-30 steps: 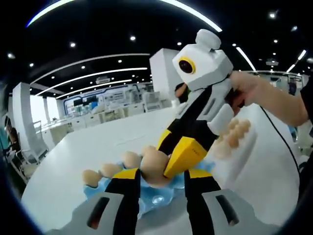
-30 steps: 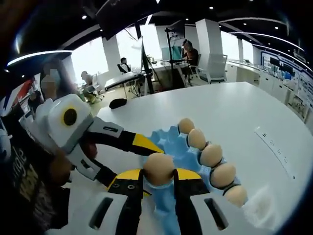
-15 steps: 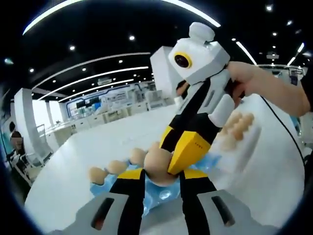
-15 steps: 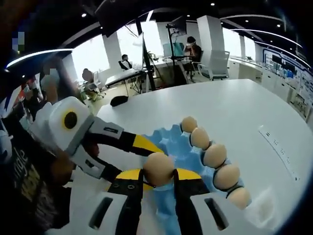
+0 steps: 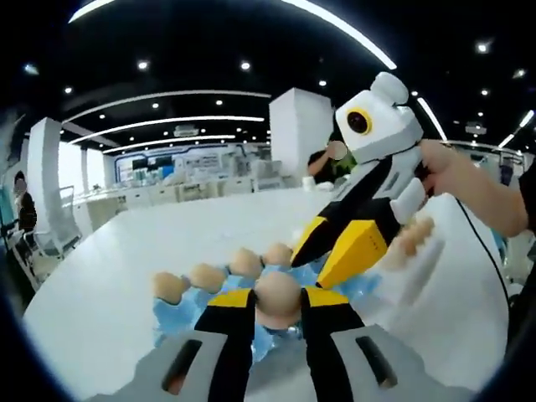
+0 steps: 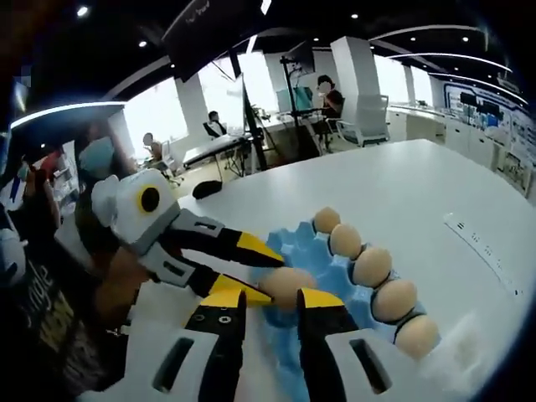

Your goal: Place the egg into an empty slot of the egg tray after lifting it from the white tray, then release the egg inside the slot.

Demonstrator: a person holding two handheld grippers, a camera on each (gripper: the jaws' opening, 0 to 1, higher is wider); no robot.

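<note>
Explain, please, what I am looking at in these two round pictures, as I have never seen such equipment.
A person holds a two-jaw gripper in each hand, and each gripper carries a fisheye camera looking along its own jaws. The left gripper rises from the bottom of its view, the right gripper from the bottom of its own. Each also appears in the other's picture. On the white table lies a blue egg tray with a row of eggs. One egg sits at the jaw tips. I cannot tell whether either gripper grips it.
</note>
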